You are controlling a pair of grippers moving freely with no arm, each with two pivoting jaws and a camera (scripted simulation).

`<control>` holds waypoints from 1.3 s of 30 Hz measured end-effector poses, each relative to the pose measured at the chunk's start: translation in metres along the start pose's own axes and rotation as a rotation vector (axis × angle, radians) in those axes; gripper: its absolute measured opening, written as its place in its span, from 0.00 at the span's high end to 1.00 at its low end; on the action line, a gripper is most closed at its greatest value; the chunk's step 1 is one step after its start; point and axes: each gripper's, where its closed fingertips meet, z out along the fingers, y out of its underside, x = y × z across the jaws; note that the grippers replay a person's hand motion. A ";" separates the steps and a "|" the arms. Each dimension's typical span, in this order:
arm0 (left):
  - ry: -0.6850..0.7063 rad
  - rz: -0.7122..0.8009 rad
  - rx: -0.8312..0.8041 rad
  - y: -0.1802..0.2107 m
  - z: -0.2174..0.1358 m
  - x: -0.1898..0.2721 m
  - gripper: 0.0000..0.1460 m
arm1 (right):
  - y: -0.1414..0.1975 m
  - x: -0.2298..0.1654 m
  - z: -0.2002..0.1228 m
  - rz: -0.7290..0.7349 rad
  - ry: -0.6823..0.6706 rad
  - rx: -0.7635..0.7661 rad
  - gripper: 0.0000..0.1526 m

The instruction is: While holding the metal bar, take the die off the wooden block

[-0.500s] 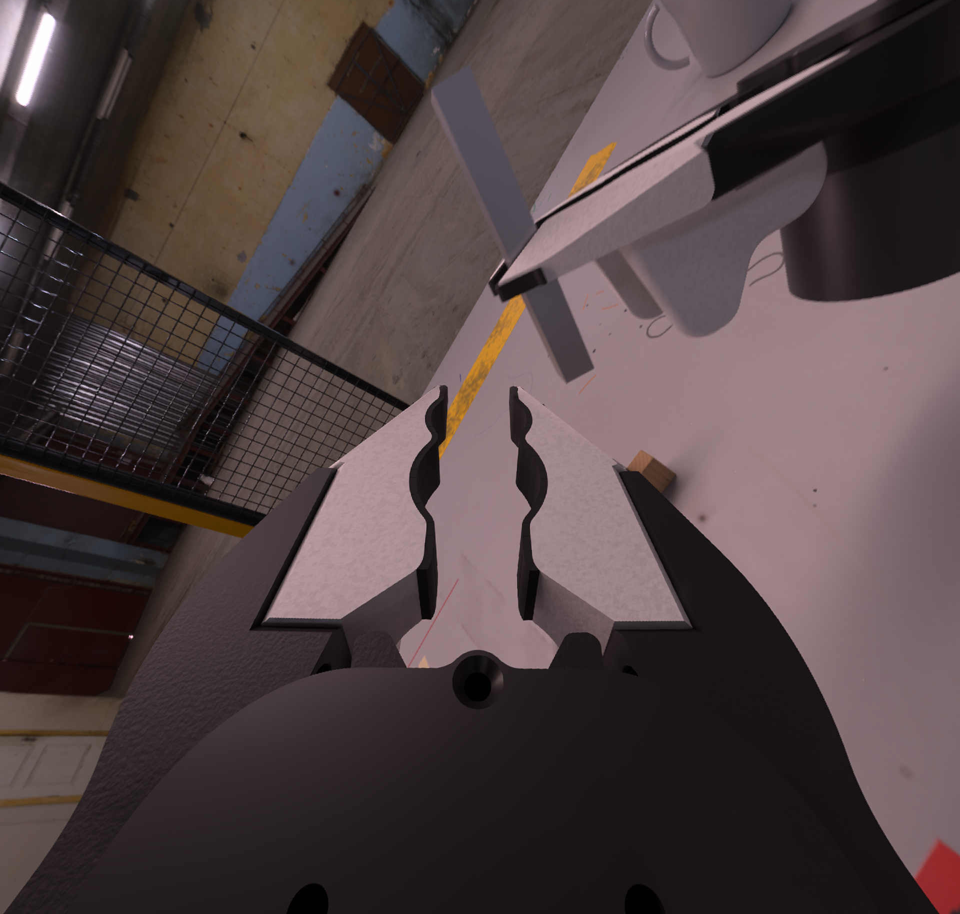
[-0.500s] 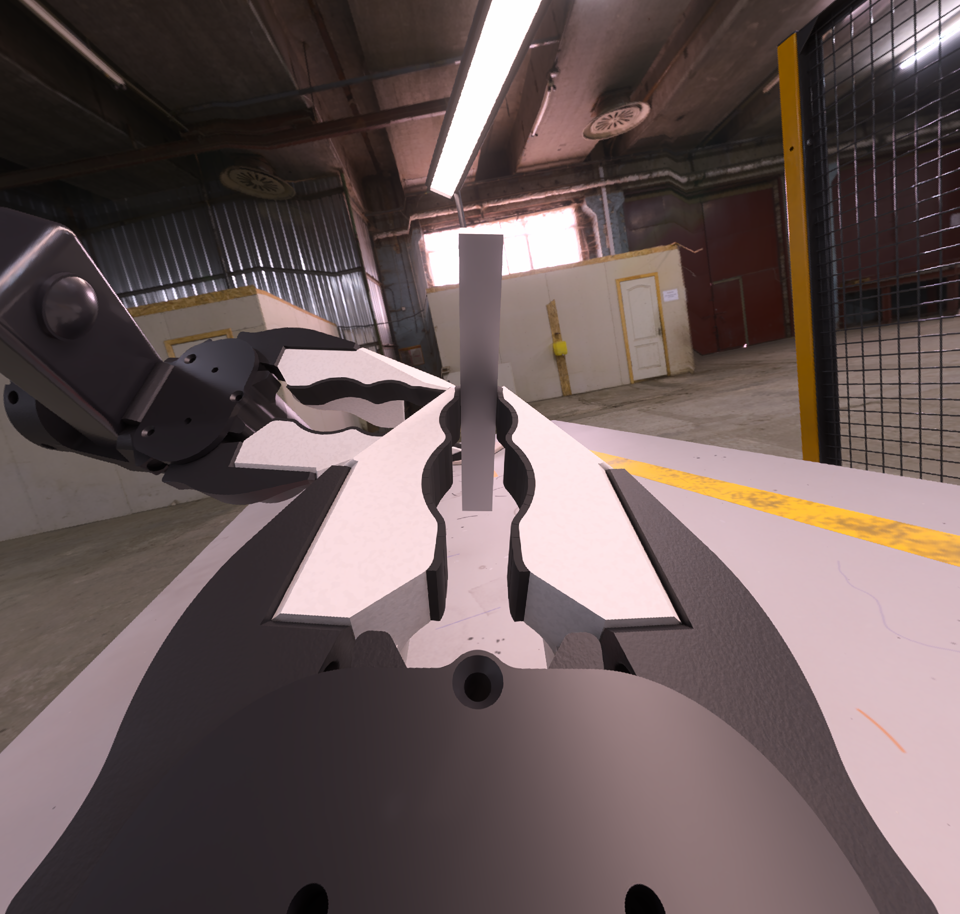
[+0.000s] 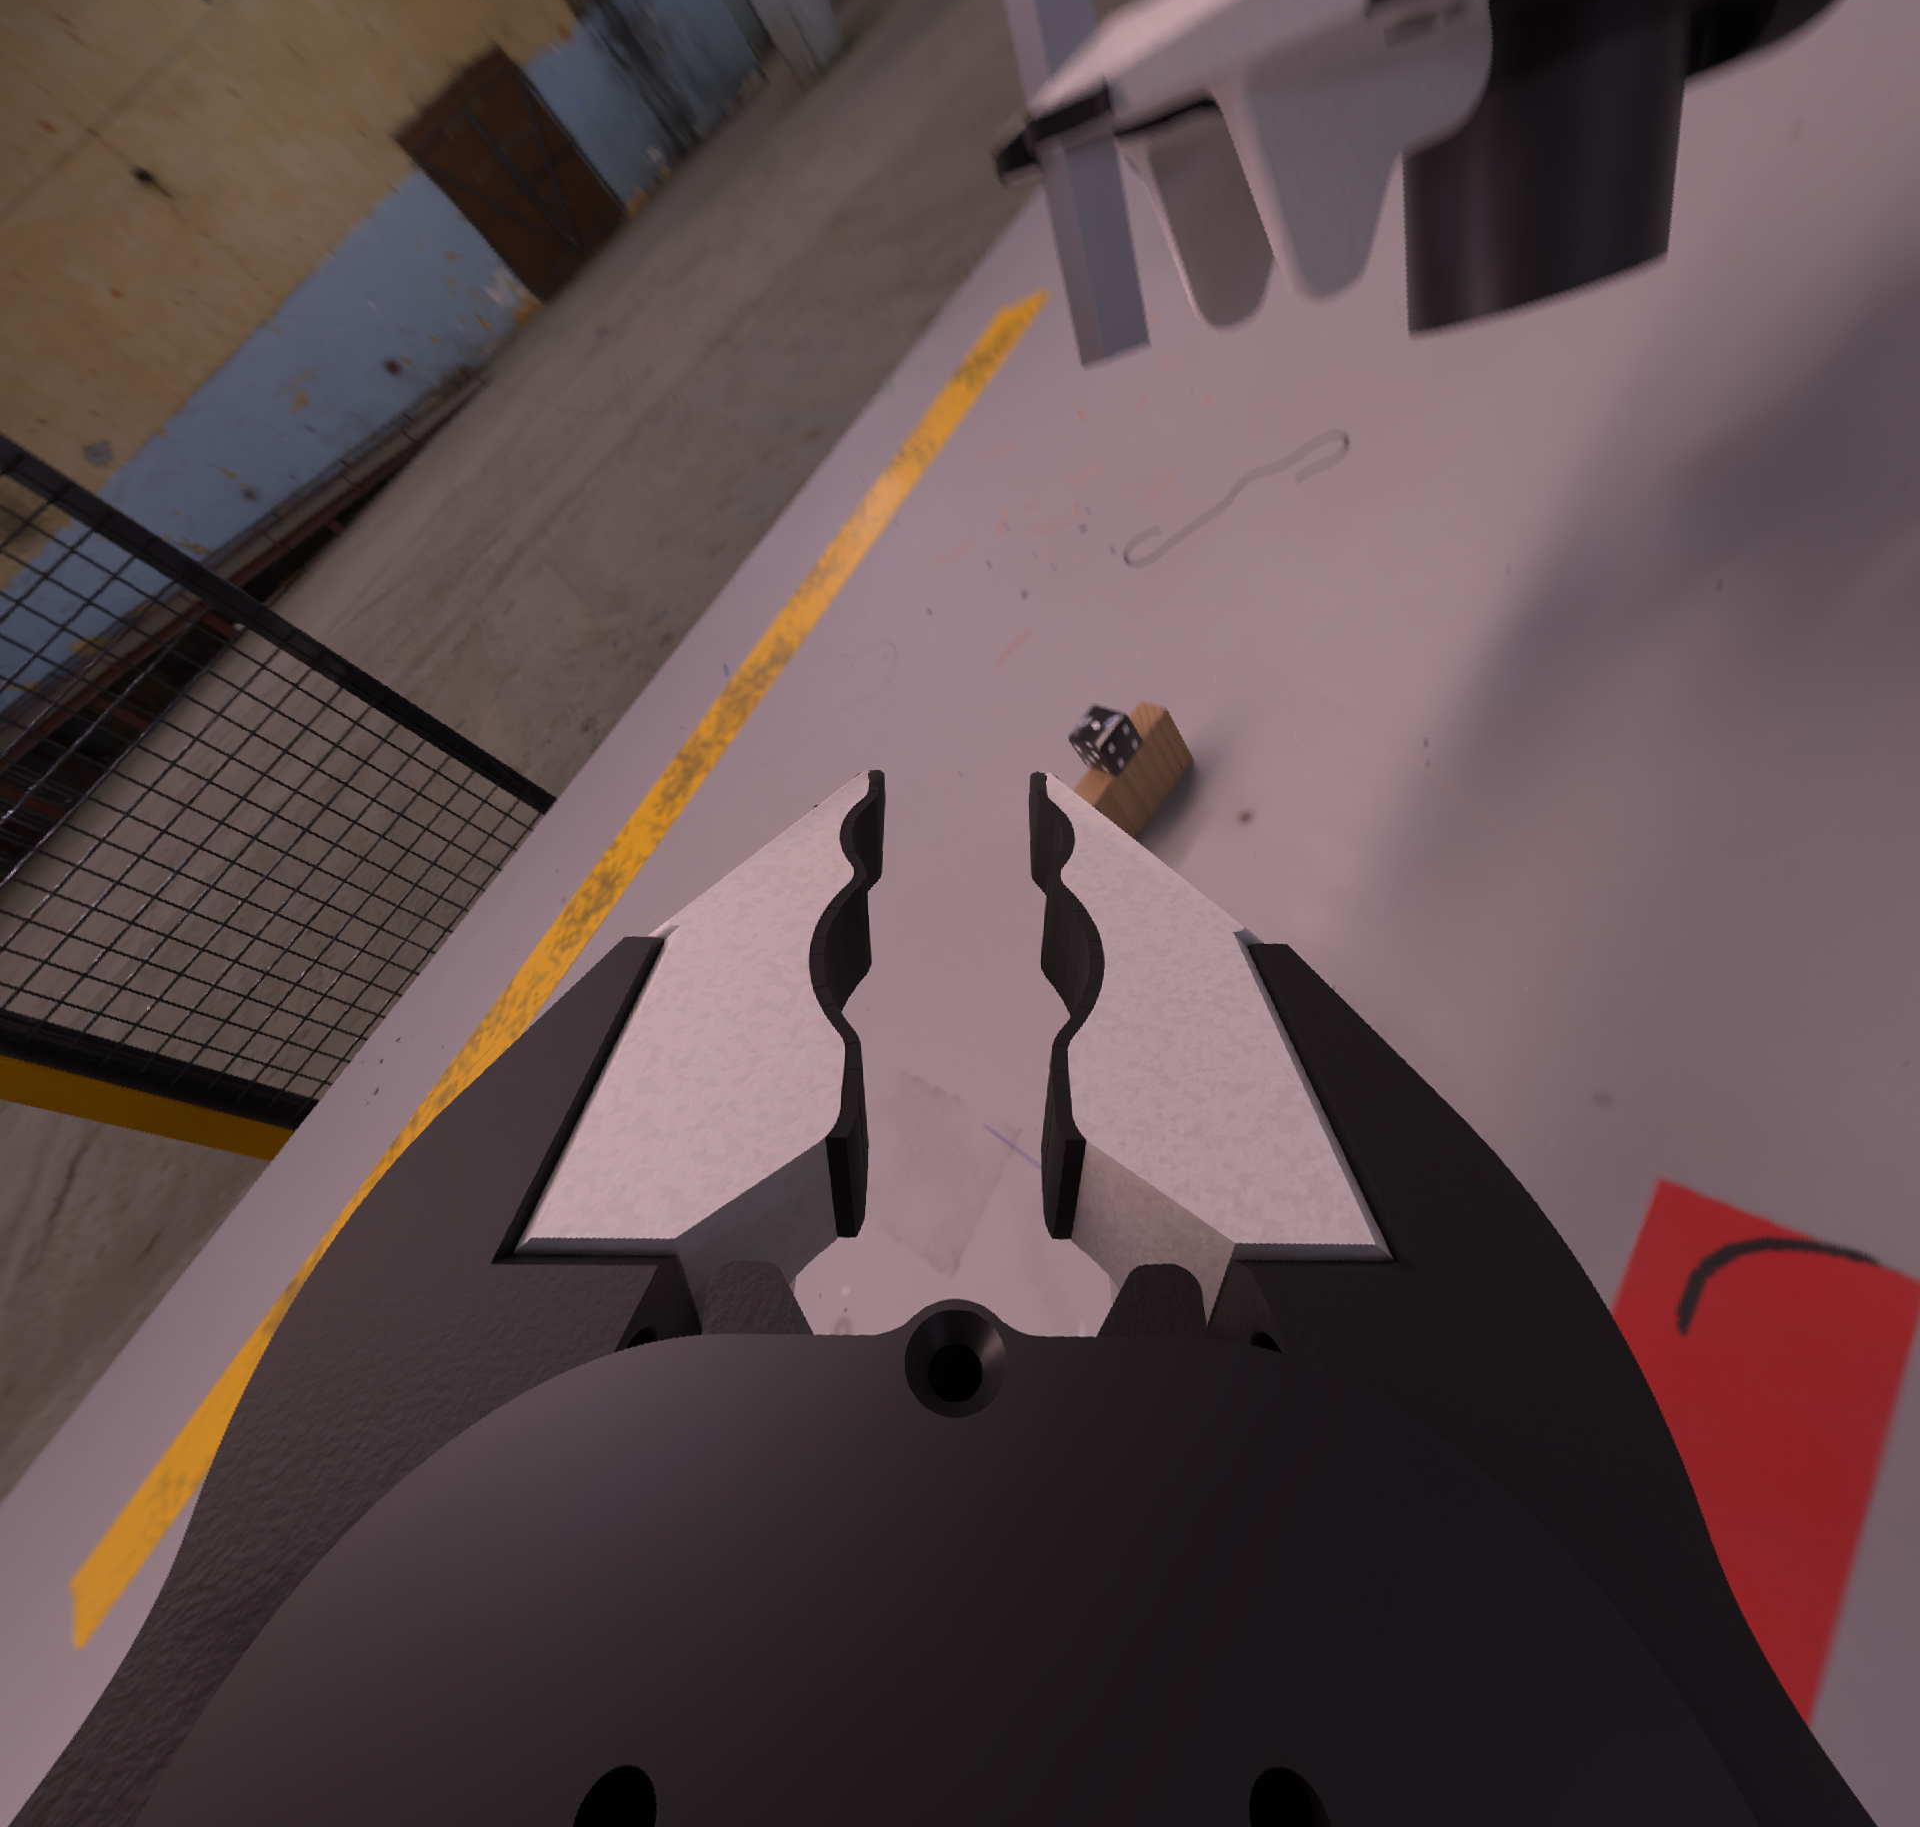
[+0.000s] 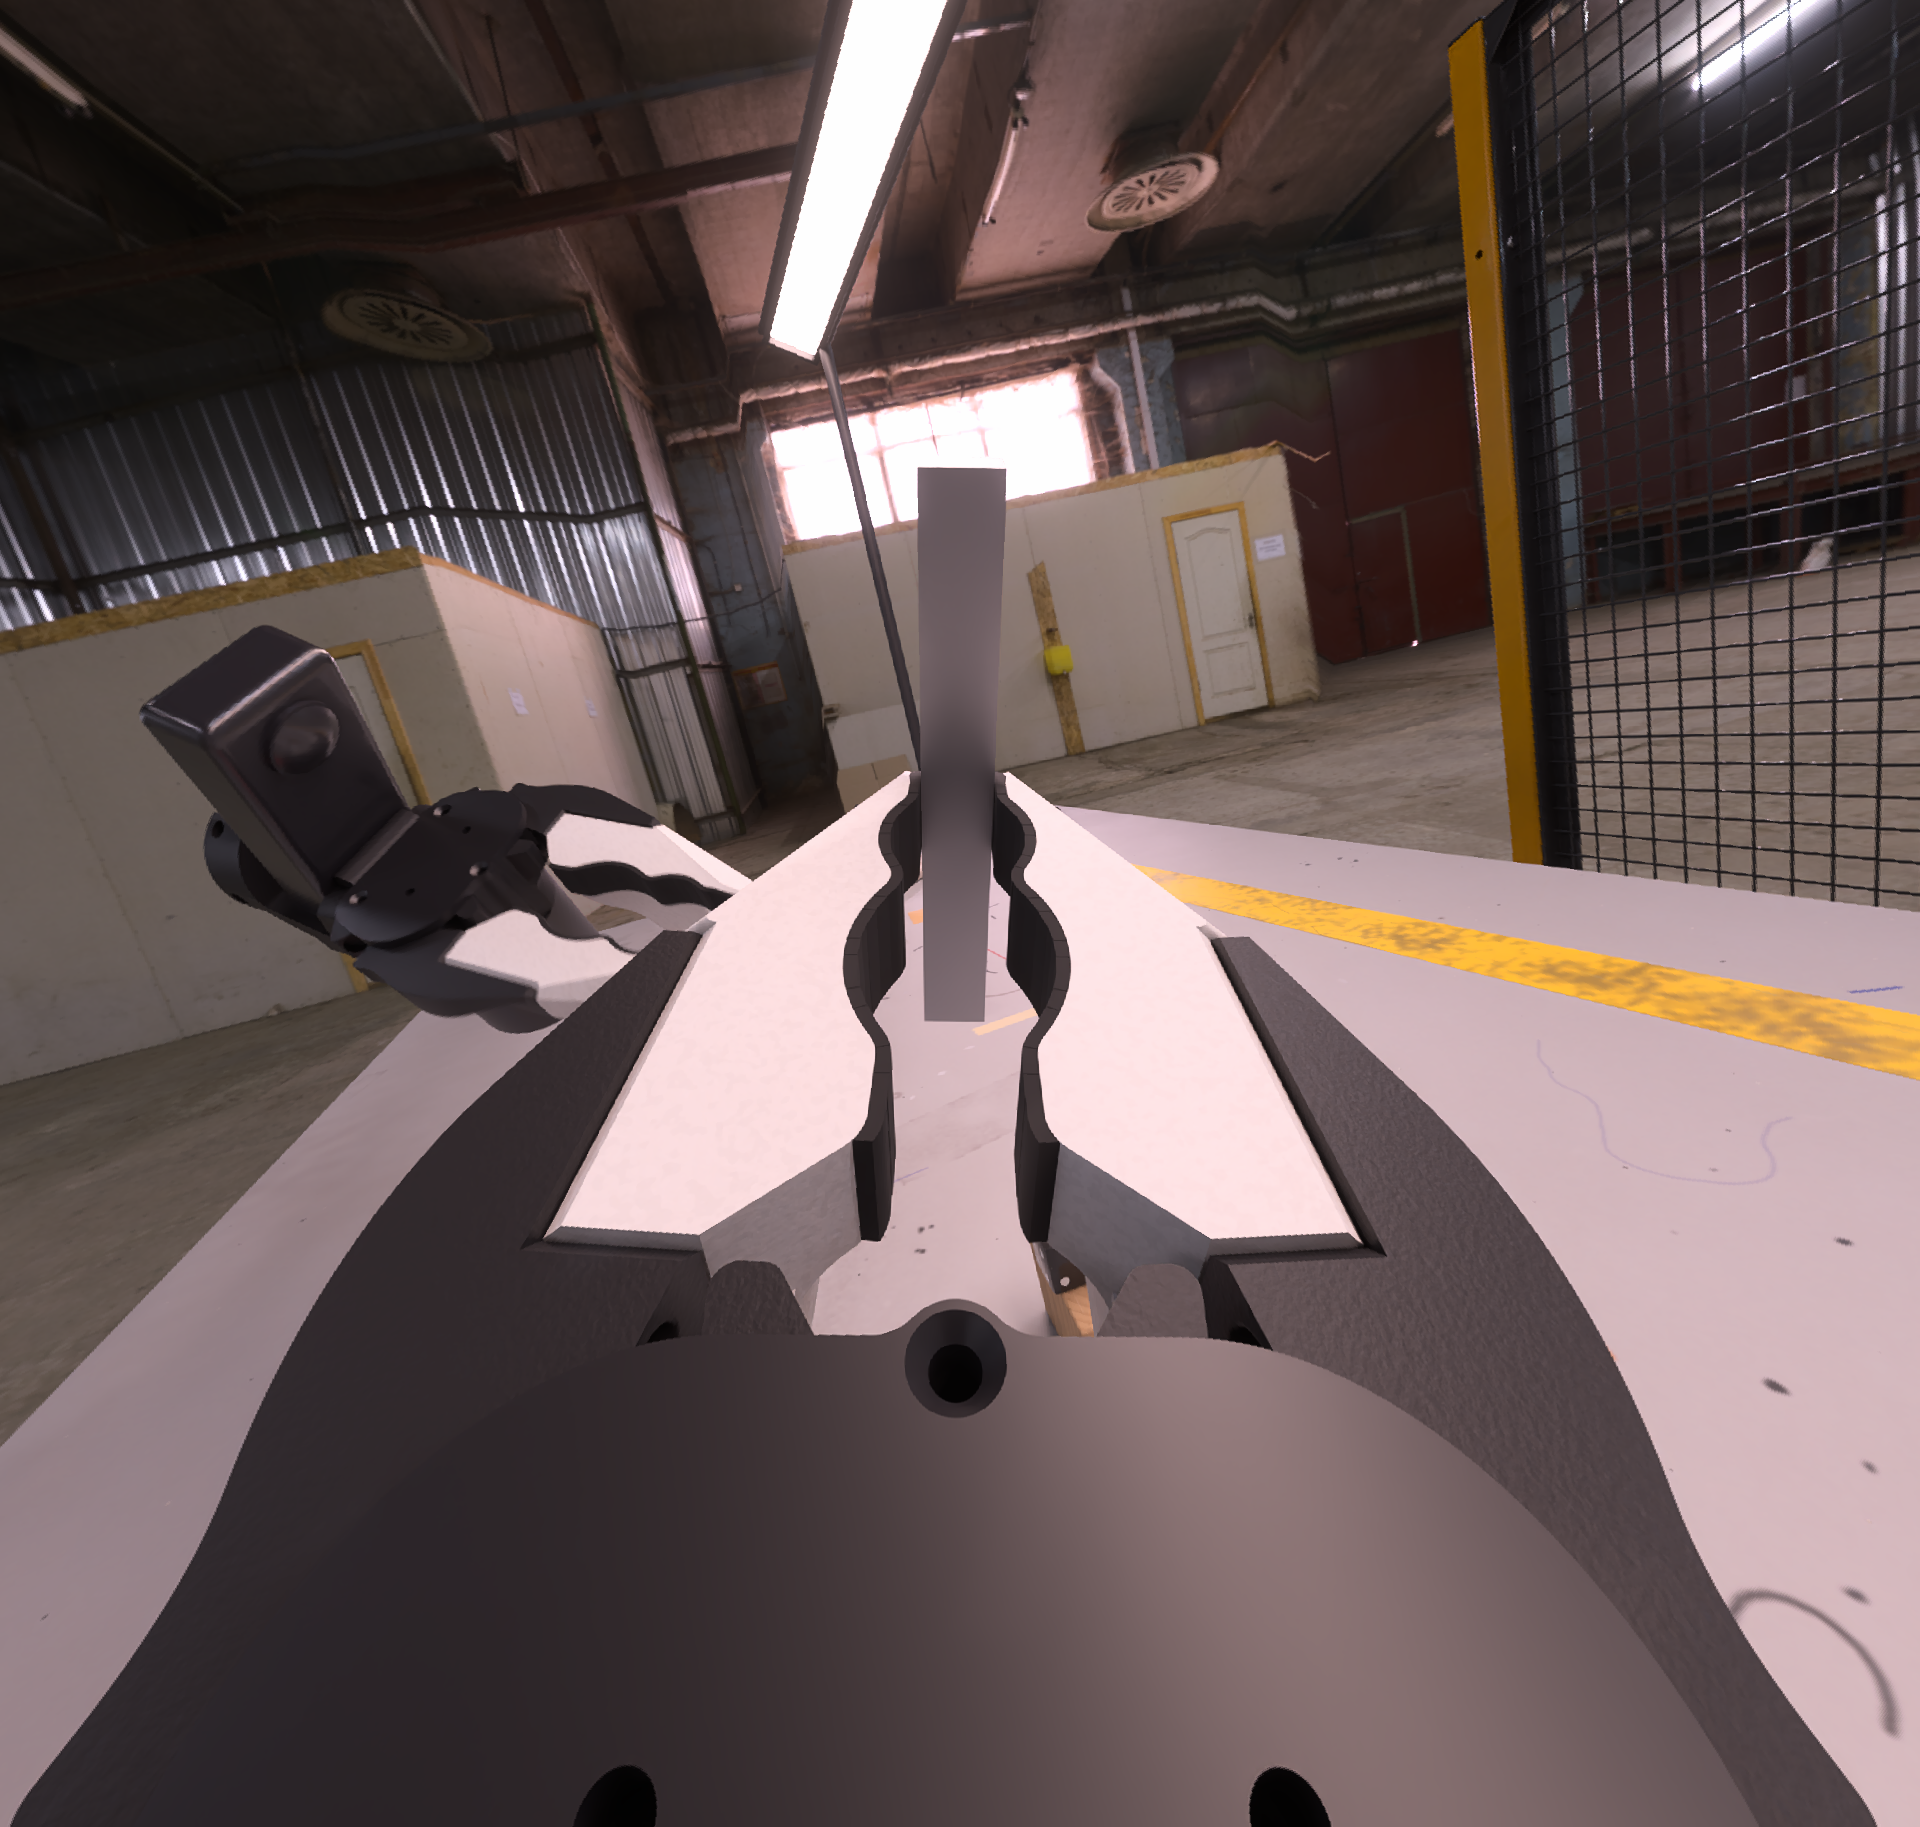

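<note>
A black die with white pips (image 3: 1108,738) sits on the end of a small wooden block (image 3: 1138,785) on the grey table (image 3: 1455,842). My left gripper (image 3: 956,790) is open and empty, its fingertips just short of the die, which lies slightly right of the gap. My right gripper (image 4: 958,790) is shut on a grey metal bar (image 4: 961,738) and holds it upright above the table. In the left wrist view the right gripper (image 3: 1049,141) with the bar (image 3: 1091,208) hangs at top right. A sliver of the block (image 4: 1068,1304) shows low between the right fingers.
A yellow stripe (image 3: 665,821) runs along the table's left edge, with floor and a black mesh fence (image 3: 208,790) beyond. A red sheet (image 3: 1756,1414) lies on the table at the right. In the right wrist view the left gripper (image 4: 665,884) shows at left.
My left gripper has tilted down toward the table and come closer to the block; the die now shows. The right gripper still holds the bar. The white mug has left the left wrist view.
</note>
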 end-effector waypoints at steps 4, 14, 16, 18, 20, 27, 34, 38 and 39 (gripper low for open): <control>0.066 0.144 -0.129 0.012 0.021 0.016 0.77 | 0.000 0.000 -0.001 0.006 -0.001 -0.001 0.92; 0.065 0.205 -0.235 0.043 0.049 0.012 0.78 | 0.004 0.006 -0.003 0.074 -0.008 -0.022 0.92; 0.188 0.149 -0.159 0.037 0.055 0.020 0.77 | 0.005 0.005 -0.003 0.069 -0.016 -0.026 0.92; 0.424 0.050 -0.086 0.025 0.057 0.033 0.76 | 0.005 0.002 -0.002 0.065 -0.031 -0.028 0.92; 0.660 -0.061 -0.039 0.014 0.058 0.038 0.74 | 0.005 -0.001 -0.001 0.060 -0.044 -0.032 0.92; 0.919 -0.233 -0.160 0.034 0.091 0.012 0.80 | 0.006 -0.005 -0.001 0.050 -0.061 -0.036 0.92; 1.085 -0.300 -0.260 0.032 0.106 0.037 0.81 | 0.007 -0.004 -0.001 0.054 -0.062 -0.038 0.92; 1.097 -0.267 -0.335 0.035 0.111 0.044 0.75 | 0.007 -0.005 -0.001 0.051 -0.066 -0.037 0.92; 1.092 -0.260 -0.350 0.036 0.113 0.045 0.75 | 0.007 -0.006 -0.001 0.050 -0.066 -0.038 0.92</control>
